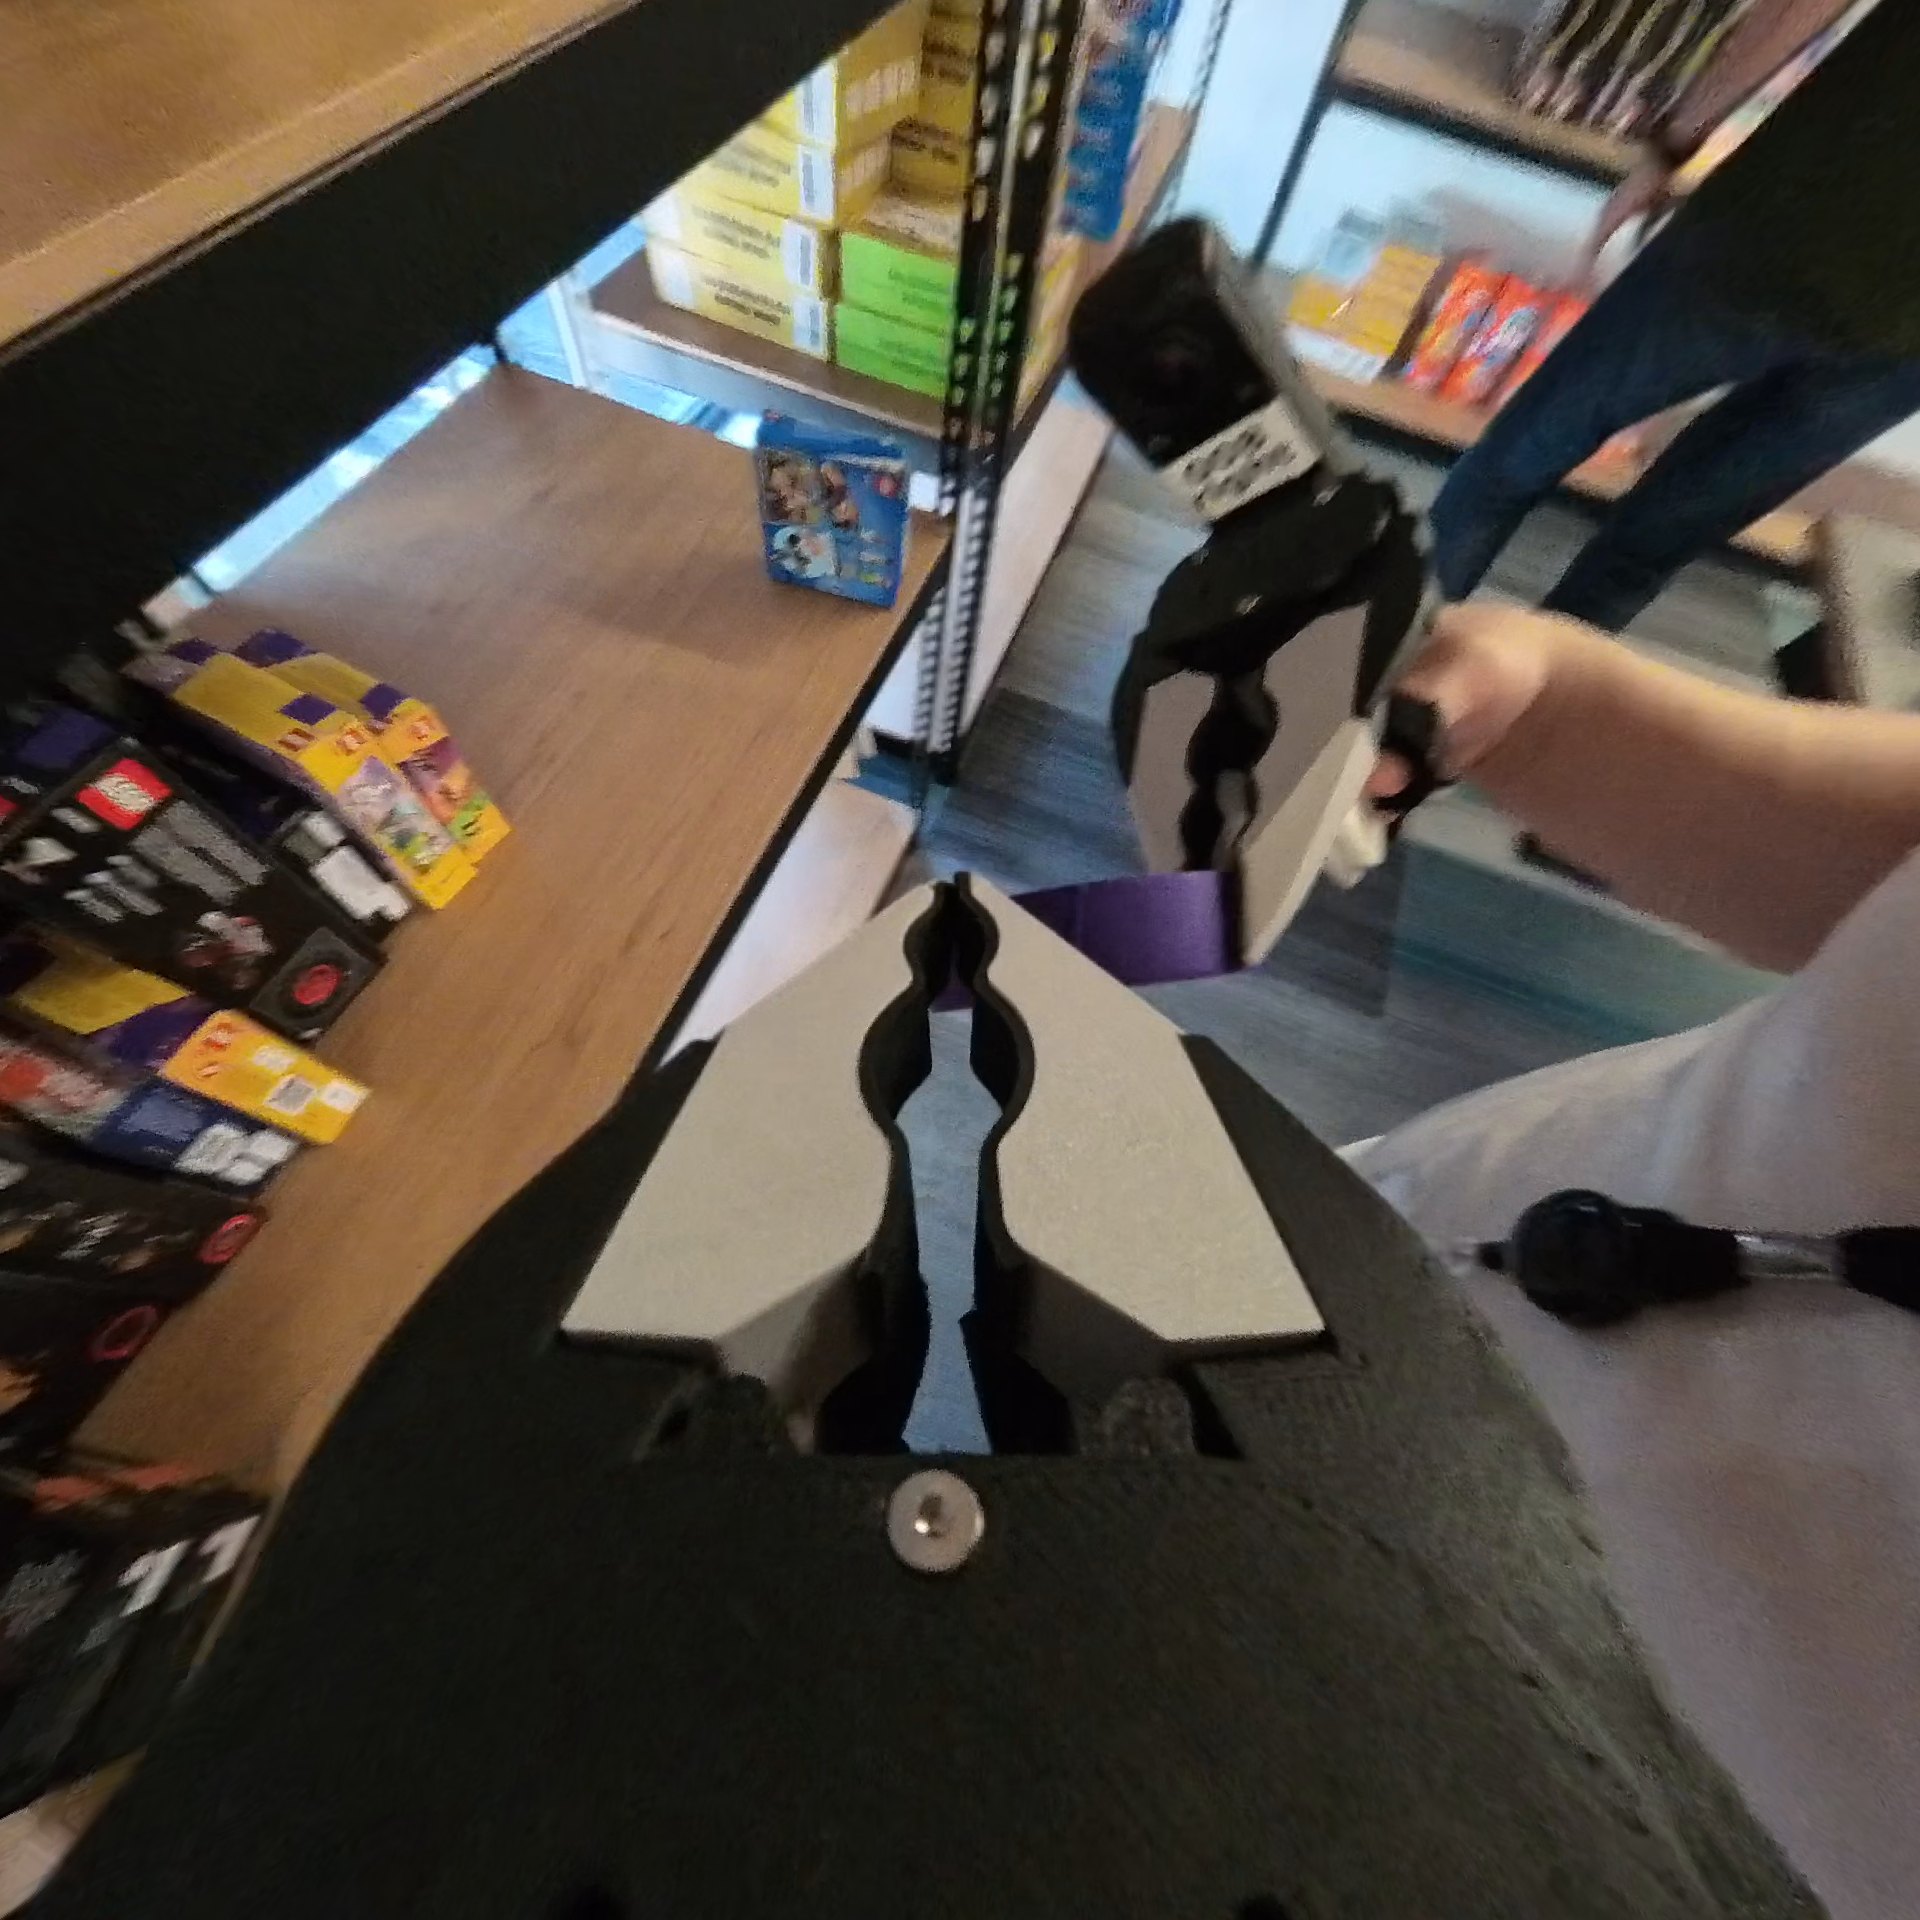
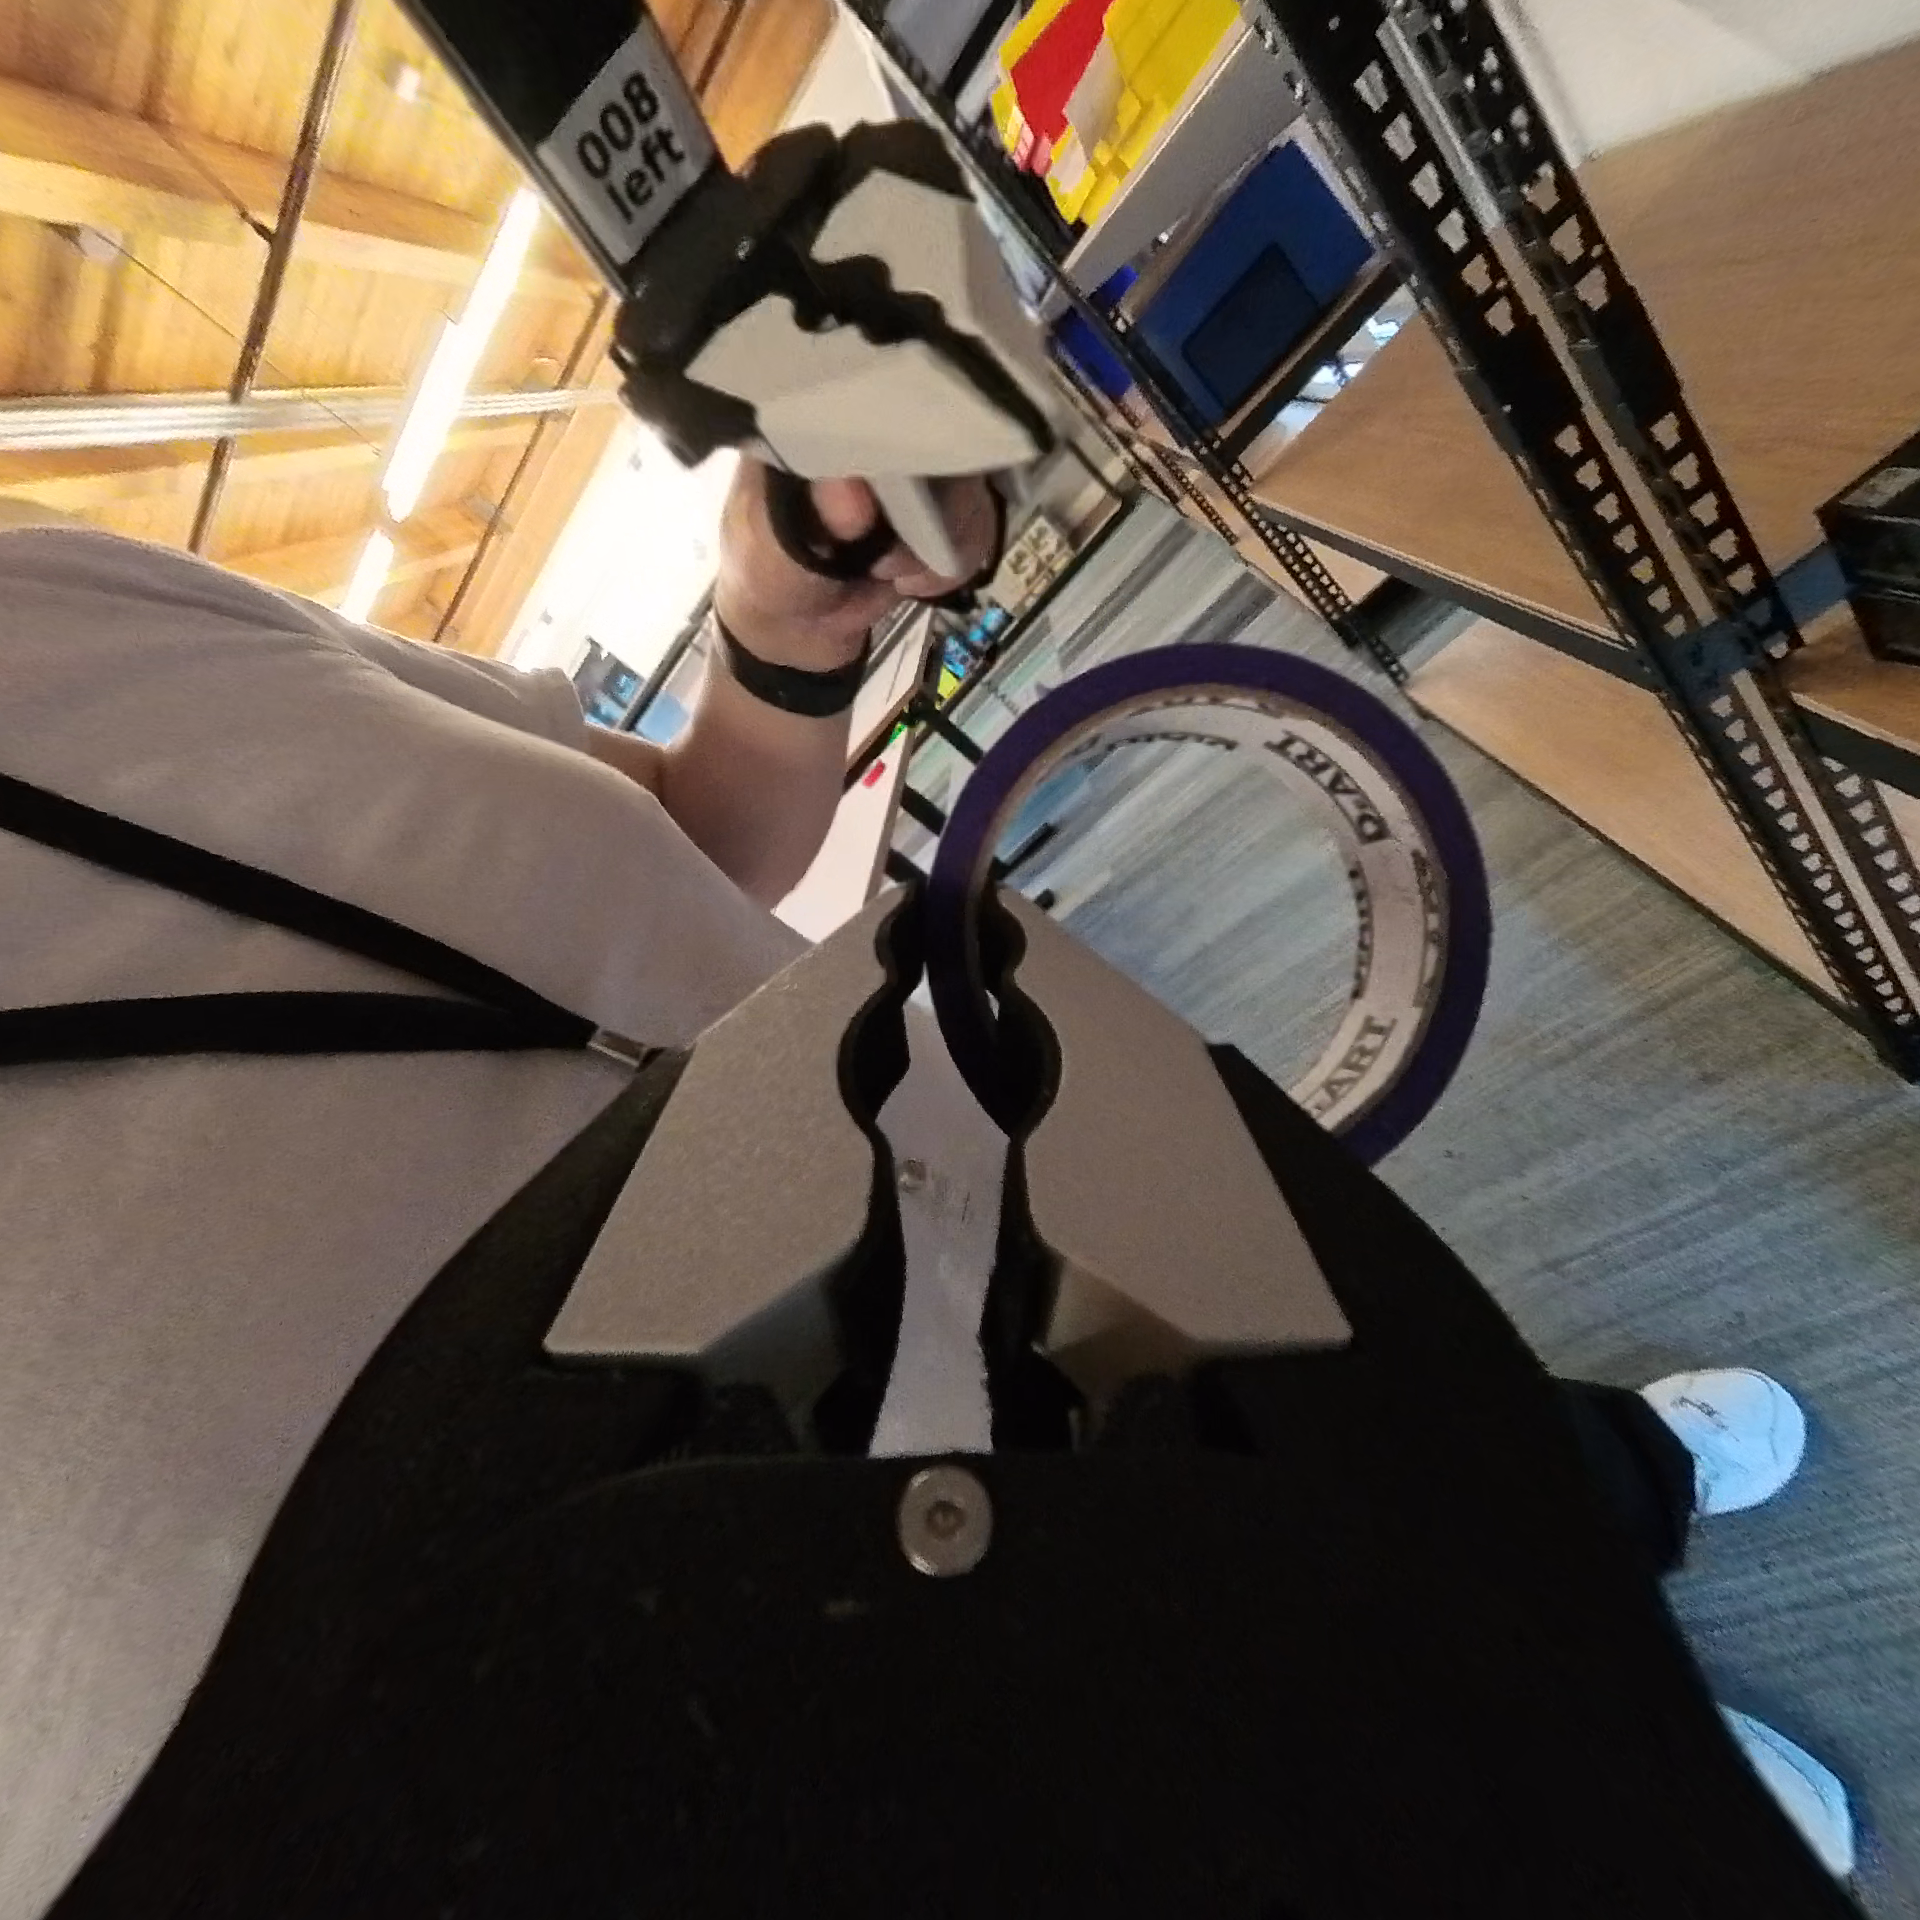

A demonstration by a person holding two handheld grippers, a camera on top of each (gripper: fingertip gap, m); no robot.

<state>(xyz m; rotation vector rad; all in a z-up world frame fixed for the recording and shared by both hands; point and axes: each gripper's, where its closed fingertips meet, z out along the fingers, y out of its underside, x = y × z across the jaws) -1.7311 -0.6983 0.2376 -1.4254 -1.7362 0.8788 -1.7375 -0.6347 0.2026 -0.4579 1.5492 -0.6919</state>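
Note:
My right gripper is shut on the rim of a purple tape roll with a white printed core, and holds it in the air above the grey floor. In the left wrist view the right gripper points downward with the purple tape at its tips, just beyond my left gripper. My left gripper is shut and holds nothing. It also shows in the right wrist view, held up beside the metal rack.
A wooden shelf carries a standing blue box and several black, yellow and purple boxes at the left. A black perforated rack post stands at its end. A second person's legs stand behind. Blue bins sit on the rack. The gap from one gripper's tips to the other's is roughly 8 cm.

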